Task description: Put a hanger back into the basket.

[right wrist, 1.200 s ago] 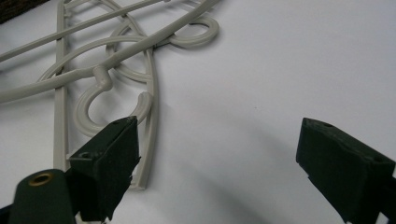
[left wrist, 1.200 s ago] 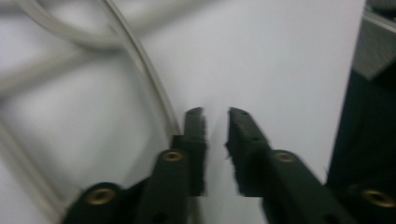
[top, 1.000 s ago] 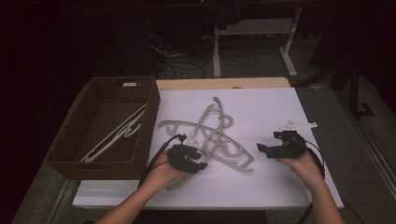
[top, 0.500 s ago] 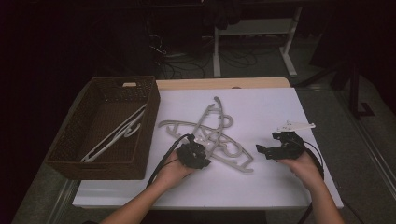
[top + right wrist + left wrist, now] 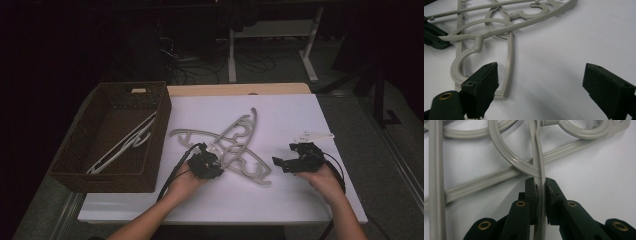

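Left gripper (image 5: 540,195) jaws just closed, clamped on grey hanger bar (image 5: 540,170); bar axis runs 12 o'clock from jaws, hanger pile (image 5: 235,145) mid-table. Right gripper (image 5: 295,160) released, at pile's 3 o'clock, well apart.

Left hand-held gripper (image 5: 204,164) grips tangled hangers (image 5: 235,145).

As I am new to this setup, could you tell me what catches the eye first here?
A tangle of grey hangers sprawls mid-table on the white cover. The left gripper has just been closing and now pinches a thin hanger bar. The right gripper waits open at the right, and a brown basket at the left holds more hangers.
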{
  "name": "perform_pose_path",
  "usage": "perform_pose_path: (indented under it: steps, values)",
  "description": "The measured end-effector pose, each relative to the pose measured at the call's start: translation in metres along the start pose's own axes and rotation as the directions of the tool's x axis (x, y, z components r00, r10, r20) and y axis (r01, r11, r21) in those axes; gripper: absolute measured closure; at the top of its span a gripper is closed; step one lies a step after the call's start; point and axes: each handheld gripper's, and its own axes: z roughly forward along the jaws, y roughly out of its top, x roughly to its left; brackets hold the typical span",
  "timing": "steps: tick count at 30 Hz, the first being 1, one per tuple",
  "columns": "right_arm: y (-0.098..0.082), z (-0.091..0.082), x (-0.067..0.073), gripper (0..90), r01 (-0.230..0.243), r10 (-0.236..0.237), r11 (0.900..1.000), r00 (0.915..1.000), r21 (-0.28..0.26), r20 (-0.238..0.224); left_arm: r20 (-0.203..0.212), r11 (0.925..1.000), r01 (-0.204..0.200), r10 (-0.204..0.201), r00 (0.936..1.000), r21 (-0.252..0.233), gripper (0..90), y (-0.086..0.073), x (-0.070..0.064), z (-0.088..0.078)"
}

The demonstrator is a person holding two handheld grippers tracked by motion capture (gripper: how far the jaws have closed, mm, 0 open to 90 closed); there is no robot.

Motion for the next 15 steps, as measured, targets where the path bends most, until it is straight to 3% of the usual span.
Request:
perform_pose_path:
  steps: [15]
  values:
    - [-0.011, -0.007, 0.007, 12.8, -0.013, 0.013, 1.000, 0.9999, -0.001, -0.001, 0.072, 0.9973, 0.030, -0.025, 0.9971, -0.067, 82.2, 0.007, 0.007, -0.033]
